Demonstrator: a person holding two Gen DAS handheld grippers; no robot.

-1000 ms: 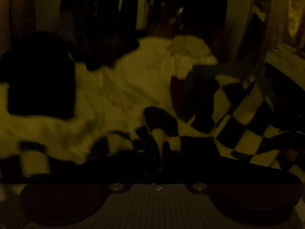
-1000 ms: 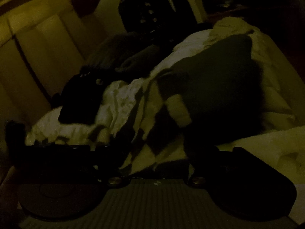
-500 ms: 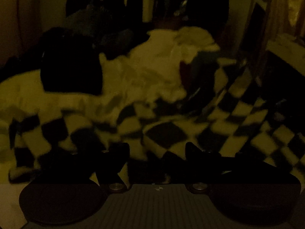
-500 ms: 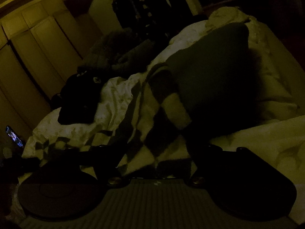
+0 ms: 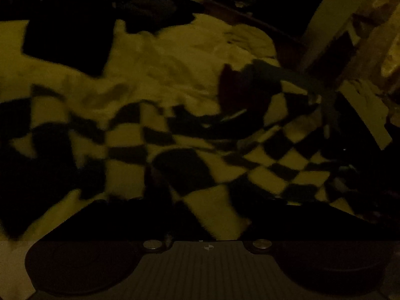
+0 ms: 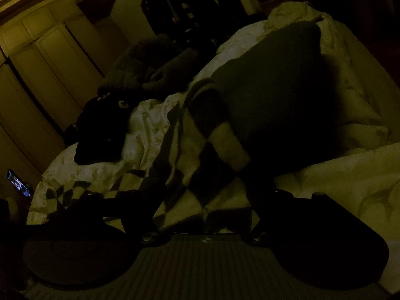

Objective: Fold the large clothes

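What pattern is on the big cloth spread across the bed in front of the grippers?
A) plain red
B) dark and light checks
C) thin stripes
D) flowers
B: the cloth shows large dark and light squares in both views, lying over the pale bedding.

Dim light and blur smear the checkered garment (image 5: 200, 150); both frames' edges cut it off.
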